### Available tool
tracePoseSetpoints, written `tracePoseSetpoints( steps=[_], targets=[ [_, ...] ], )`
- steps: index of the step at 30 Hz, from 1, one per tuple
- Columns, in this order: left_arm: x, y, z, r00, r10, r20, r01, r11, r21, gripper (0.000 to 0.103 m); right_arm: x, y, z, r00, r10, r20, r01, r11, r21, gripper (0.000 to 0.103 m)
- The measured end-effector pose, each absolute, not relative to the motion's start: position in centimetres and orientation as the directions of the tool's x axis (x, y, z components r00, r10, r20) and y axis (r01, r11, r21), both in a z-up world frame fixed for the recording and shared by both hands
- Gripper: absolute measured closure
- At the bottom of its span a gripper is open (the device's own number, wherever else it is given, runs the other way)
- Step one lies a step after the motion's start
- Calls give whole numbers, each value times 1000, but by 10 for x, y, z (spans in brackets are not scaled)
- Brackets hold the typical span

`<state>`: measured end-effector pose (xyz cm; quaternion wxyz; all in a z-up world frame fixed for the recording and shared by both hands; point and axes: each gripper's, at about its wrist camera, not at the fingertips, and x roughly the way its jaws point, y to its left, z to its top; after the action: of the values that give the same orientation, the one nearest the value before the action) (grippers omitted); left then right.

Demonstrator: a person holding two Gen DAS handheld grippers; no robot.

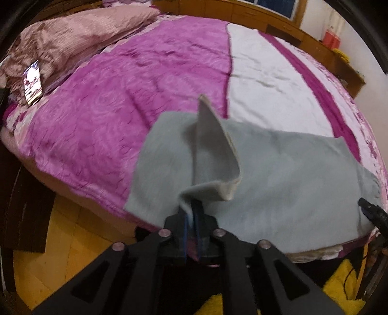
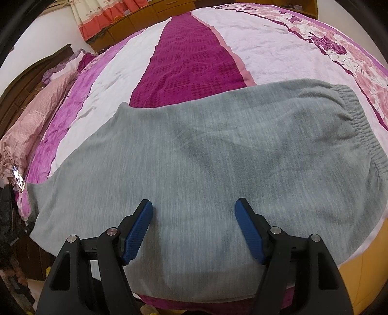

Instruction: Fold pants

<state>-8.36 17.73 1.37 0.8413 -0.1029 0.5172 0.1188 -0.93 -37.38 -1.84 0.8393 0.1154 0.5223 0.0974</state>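
Left wrist view: the left gripper (image 1: 193, 213) has its blue-padded fingers (image 1: 198, 218) closed tight on a pinch of the grey pants (image 1: 278, 174), right at the near edge of the cloth. From that pinch a flap of the fabric stands up in a pointed fold, showing a paler inner side. The rest of the pants lies flat along the near edge of the bed (image 1: 145, 80), on a purple and white patterned bedspread. A phone (image 1: 32, 82) with a lit screen rests at the far left of the bed, against a bunched pink quilt (image 1: 72, 38). The tip of the right gripper (image 1: 371, 210) shows at the right edge, just over the pants; its state cannot be told from here. Wooden floor (image 1: 72, 237) lies below the bed edge. Right wrist view: the right gripper (image 2: 194, 227) hovers over the pants (image 2: 206, 157) with its two blue pads (image 2: 137, 232) spread wide apart and nothing between them but the cloth lying underneath. The pants stretches across the bed (image 2: 254, 43), with the gathered elastic waistband (image 2: 363, 128) at the right and the leg running off to the left. An orange patterned curtain (image 2: 106, 17) hangs at the far side.
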Motion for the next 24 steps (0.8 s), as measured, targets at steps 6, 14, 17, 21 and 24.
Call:
tracePoseSetpoints(
  steps=[6,14,17,21,24],
  targets=[
    [-91,201,20,418,186,-889,-395,919,7,88,-9,-373,-18,435,279,-856,-50,957,286,38],
    [-69,220,50,502,158,-850,-380,923,-54,82,-7,-369,-20,428,259,-866,-49,963,265,38],
    [-48,217,50,536,88,-839,-314,944,-101,75,-6,-368,-20,430,256,-866,-35,963,268,36],
    [-23,212,35,520,53,-853,-252,963,-94,75,-2,-364,-21,422,237,-875,-32,968,247,34],
    [-10,214,20,497,10,-868,-227,967,-119,75,0,-359,-21,413,214,-885,-34,975,220,34]
  ],
)
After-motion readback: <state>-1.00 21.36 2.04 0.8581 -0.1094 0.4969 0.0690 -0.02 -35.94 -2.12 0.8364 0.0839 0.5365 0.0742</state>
